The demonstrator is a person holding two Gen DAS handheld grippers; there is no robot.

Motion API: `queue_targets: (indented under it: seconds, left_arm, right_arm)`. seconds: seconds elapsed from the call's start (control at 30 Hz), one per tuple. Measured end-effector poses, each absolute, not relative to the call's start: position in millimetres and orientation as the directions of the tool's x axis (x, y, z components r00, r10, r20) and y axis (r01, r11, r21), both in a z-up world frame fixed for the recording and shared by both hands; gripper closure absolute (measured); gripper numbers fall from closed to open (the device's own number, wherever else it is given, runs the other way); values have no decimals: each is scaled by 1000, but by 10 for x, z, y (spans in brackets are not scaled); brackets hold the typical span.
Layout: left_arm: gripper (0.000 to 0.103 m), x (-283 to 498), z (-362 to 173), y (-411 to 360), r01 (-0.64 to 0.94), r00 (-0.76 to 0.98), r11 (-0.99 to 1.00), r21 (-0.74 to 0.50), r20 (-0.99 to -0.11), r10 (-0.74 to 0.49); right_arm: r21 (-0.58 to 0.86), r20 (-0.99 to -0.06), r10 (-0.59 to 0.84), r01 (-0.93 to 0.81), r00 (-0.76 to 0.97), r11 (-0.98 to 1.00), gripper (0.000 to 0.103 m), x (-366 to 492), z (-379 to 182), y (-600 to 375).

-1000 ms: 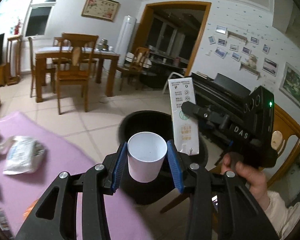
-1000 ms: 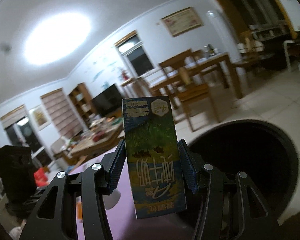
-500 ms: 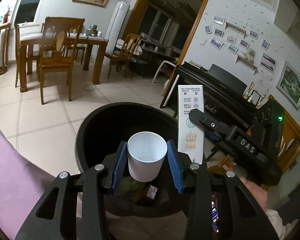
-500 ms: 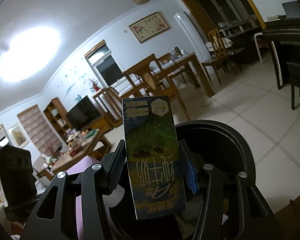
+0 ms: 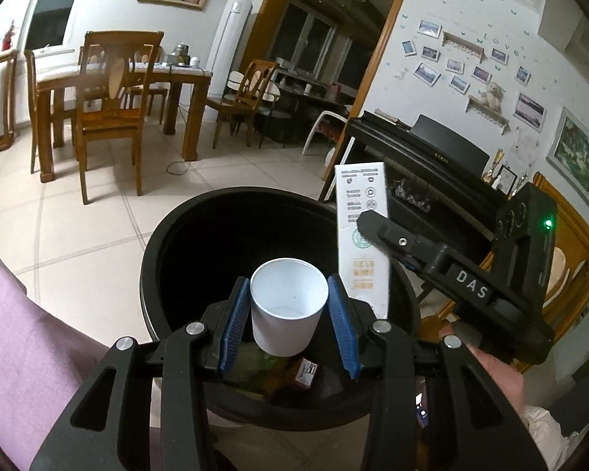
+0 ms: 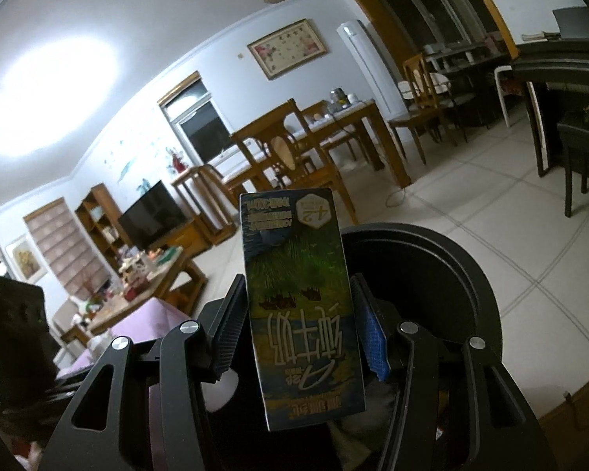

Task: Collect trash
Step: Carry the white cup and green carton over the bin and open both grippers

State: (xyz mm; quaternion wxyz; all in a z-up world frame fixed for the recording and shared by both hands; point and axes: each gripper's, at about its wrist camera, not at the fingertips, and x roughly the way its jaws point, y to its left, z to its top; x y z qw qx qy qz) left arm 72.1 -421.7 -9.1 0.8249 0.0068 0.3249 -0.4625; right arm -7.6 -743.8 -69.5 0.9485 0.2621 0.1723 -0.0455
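Observation:
My left gripper (image 5: 289,324) is shut on a white paper cup (image 5: 286,308), held upright over the mouth of a round black trash bin (image 5: 165,235). Some wrappers and a small red box (image 5: 307,371) lie at the bin's bottom. My right gripper (image 6: 299,331) is shut on a tall milk carton (image 6: 300,294) with green and yellow print, upside down, above the same bin (image 6: 451,271). In the left wrist view the carton (image 5: 362,231) shows its white side, clamped by the right gripper (image 5: 388,241), which a hand (image 5: 494,369) holds over the bin's right rim.
A purple-covered table (image 5: 27,349) sits just left of the bin. Beyond it are tiled floor (image 5: 98,216), a wooden dining table with chairs (image 5: 110,90) and a black piano (image 5: 432,165) at the right. A cluttered low table (image 6: 145,271) shows in the right wrist view.
Both grippers have moved from beside the purple table to over the bin and sunk toward it. The bin now fills the lower view. Both grips are unchanged.

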Motion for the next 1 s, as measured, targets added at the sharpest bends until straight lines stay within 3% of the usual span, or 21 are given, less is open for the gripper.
queue_targets:
  seconds: [0.9,0.93,0.97,1.0]
  left_arm:
    - [61,692,-170,-4364,783,343,565,-262,-576,-742]
    - [61,695,-170,-4365,784,340,562,-262,-576,-743]
    - [58,694,-171,-4362,785,340,562,-261,-578,-742]
    - [43,693,-177,-4359,783,344,566,-257,-580,-738]
  right_arm:
    - [485,-363,20,171,931,858,48,-14,-909,-7357]
    - [487,-361,24,167,932,857,46,-3,-939,-7352]
    - [490,-359,25,166,933,856,35,19,-981,-7348]
    - [494,-356,23,168,934,853,28,3,-1062,-7342]
